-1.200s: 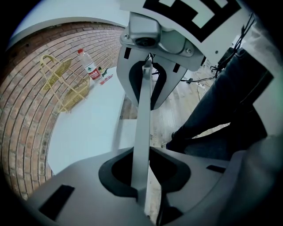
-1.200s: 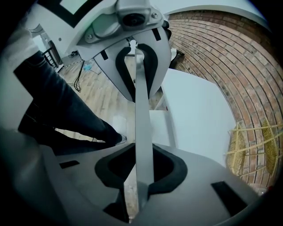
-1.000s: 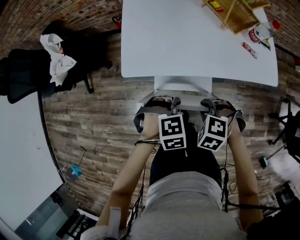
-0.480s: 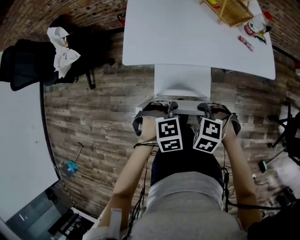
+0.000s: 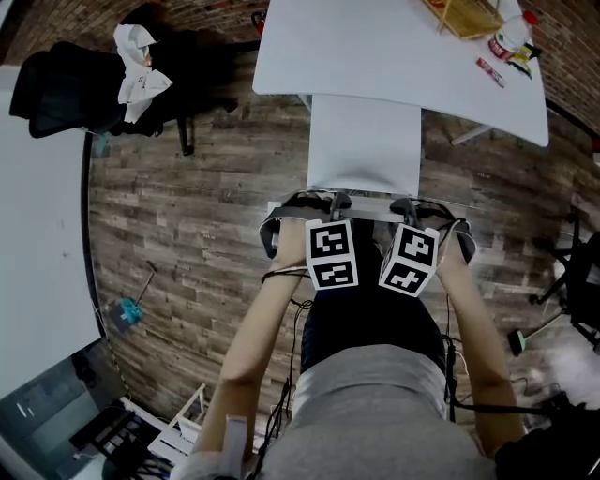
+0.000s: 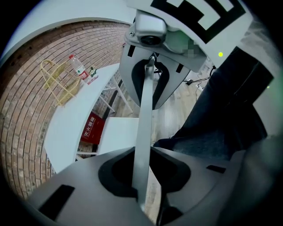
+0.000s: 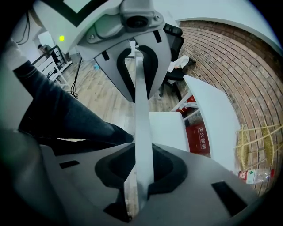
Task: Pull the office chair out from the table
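The white office chair shows in the head view with its seat [image 5: 364,141] mostly out from under the white table [image 5: 394,47]. Both grippers clamp the thin top edge of its backrest [image 5: 367,210], side by side. My left gripper [image 5: 323,202] is shut on the edge's left part, my right gripper [image 5: 405,206] on its right part. In the left gripper view the backrest edge [image 6: 145,119] runs as a grey strip through my left gripper [image 6: 142,178]. The right gripper view shows the same strip [image 7: 142,114] pinched in my right gripper [image 7: 141,178]. The person's legs stand right behind the backrest.
On the table's far right lie a wicker basket [image 5: 464,14] and a water bottle [image 5: 511,37]. A black office chair [image 5: 84,80] draped with white cloth stands at the upper left. Another white table [image 5: 37,234] lines the left side. A chair base [image 5: 572,281] is at the right.
The chair has rolled back from the table, so more of its seat shows now. Both grippers came back toward the person with the backrest, still clamped on it.
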Demonstrator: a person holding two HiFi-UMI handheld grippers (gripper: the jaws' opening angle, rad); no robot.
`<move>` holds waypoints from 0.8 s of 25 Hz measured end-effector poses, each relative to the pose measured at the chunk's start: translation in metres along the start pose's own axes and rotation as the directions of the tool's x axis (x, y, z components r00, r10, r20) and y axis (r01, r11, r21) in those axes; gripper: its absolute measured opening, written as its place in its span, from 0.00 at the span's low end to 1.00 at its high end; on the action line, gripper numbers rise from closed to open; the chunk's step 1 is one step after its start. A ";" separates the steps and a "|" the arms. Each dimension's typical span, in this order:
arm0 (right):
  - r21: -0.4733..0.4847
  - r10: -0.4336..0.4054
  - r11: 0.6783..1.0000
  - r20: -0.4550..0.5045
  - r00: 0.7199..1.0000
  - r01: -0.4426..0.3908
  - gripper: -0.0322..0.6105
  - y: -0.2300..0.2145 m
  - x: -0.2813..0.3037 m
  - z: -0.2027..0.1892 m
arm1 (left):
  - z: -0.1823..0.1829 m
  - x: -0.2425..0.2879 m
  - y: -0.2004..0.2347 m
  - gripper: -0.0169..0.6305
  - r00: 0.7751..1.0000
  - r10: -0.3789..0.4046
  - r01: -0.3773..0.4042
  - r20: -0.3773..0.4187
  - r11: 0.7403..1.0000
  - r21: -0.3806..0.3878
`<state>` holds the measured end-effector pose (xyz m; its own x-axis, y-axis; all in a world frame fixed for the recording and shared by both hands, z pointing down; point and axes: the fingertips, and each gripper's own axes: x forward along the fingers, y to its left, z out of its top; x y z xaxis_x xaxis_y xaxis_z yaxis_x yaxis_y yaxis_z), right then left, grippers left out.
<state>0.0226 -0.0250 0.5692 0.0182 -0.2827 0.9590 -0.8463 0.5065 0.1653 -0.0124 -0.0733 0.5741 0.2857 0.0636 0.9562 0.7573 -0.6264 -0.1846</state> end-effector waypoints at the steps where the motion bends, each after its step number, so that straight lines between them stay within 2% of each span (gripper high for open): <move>1: -0.003 0.001 1.000 -0.001 1.000 -0.001 0.19 0.005 -0.001 -0.001 | 0.000 -0.001 -0.005 0.17 1.000 0.000 0.000 -0.001 1.000 -0.005; 10: -0.020 0.023 1.000 -0.005 1.000 -0.023 0.19 0.049 -0.010 0.004 | -0.006 -0.013 -0.049 0.17 1.000 -0.009 0.009 -0.001 1.000 -0.027; 15: 0.001 0.025 1.000 -0.017 1.000 -0.025 0.18 0.069 -0.011 0.007 | -0.010 -0.016 -0.066 0.17 1.000 -0.009 0.009 -0.001 1.000 -0.002; 20: 0.035 0.012 0.999 -0.042 0.999 -0.010 0.18 0.093 -0.010 0.006 | -0.017 -0.022 -0.084 0.17 1.000 -0.009 0.009 0.016 0.998 0.055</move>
<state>-0.0597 0.0199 0.5740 0.0306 -0.2426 0.9696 -0.8647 0.4801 0.1475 -0.0922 -0.0359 0.5724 0.2877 0.0817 0.9542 0.7908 -0.5823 -0.1886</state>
